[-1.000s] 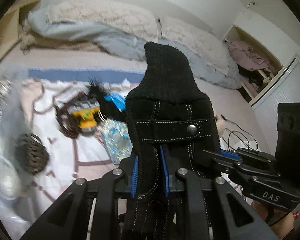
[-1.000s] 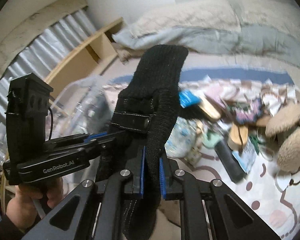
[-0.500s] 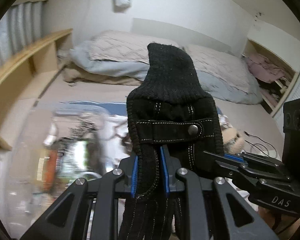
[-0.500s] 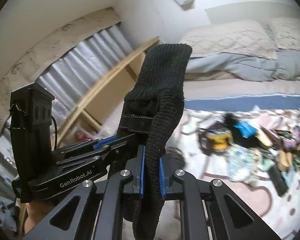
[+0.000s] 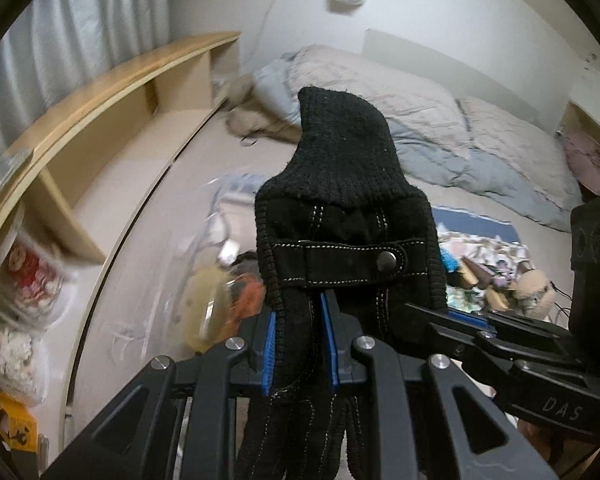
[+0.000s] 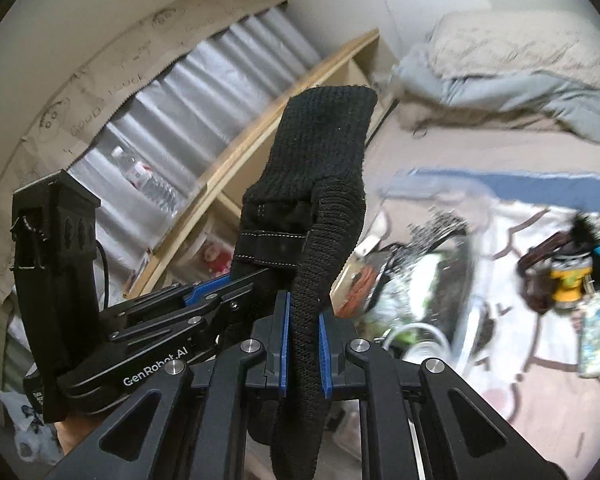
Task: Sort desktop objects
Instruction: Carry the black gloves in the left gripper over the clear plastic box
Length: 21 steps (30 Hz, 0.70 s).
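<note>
A black knit glove (image 5: 340,216) with a snap strap stands upright between both grippers. My left gripper (image 5: 300,344) is shut on its lower part. My right gripper (image 6: 304,348) is shut on the same glove (image 6: 320,184) from the side, and its black body shows at the right of the left wrist view (image 5: 520,352). The left gripper shows at the left of the right wrist view (image 6: 140,336). The glove is held in the air above a clear plastic bin (image 5: 204,280) with blurred items inside.
A wooden shelf (image 5: 112,92) runs along the left under a grey curtain (image 6: 204,92). A water bottle (image 6: 144,178) lies on the shelf. A pile of small objects (image 6: 564,272) lies on a patterned sheet (image 6: 532,344). Pillows and a duvet (image 5: 412,120) lie behind.
Both grippers have swung left together with the glove, away from the object pile and toward the shelf and the clear bin. The grip on the glove is unchanged.
</note>
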{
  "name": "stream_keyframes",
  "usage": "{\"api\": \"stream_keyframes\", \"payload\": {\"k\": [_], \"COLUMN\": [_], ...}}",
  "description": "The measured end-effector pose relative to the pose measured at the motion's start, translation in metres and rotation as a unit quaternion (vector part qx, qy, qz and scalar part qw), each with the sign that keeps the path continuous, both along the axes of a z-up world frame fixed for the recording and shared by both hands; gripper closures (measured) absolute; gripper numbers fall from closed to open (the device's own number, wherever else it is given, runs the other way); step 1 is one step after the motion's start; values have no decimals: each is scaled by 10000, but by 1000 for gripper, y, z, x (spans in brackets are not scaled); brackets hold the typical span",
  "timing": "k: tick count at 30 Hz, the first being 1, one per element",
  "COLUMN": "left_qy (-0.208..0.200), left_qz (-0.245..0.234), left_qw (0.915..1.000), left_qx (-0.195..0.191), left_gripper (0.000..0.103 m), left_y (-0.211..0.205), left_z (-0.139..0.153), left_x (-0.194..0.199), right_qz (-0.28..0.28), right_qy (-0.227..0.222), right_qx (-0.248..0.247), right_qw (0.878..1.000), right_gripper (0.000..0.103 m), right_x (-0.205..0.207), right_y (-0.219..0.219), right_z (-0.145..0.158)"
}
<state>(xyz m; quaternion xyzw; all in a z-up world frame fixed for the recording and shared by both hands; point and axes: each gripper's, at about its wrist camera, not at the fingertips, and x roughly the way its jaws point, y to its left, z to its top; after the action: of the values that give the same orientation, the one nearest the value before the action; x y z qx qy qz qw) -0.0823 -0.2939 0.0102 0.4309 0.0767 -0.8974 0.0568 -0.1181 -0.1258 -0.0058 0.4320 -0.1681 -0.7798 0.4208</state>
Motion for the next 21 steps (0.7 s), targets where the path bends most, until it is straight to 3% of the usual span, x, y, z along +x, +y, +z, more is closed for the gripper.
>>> {"api": "stream_keyframes", "payload": {"k": [10, 19, 21], "left_qy": [-639, -837, -886], "left_qz": [314, 455, 544], "left_qw": [9974, 9953, 9945], "left_qx": [131, 155, 139], "left_gripper": [83, 83, 69], "left_y": [-49, -68, -73], "left_z": [-58, -75, -78], "left_x": [-17, -41, -48], "right_qz": [193, -143, -270], "right_qy": [-764, -1067, -1160], "right_qx": [303, 508, 459], "right_qw": [9964, 9929, 9918], "right_gripper": [89, 89, 89], "right_x": [-28, -50, -58], "right_y": [-56, -80, -79], "right_z": [-50, -75, -80]}}
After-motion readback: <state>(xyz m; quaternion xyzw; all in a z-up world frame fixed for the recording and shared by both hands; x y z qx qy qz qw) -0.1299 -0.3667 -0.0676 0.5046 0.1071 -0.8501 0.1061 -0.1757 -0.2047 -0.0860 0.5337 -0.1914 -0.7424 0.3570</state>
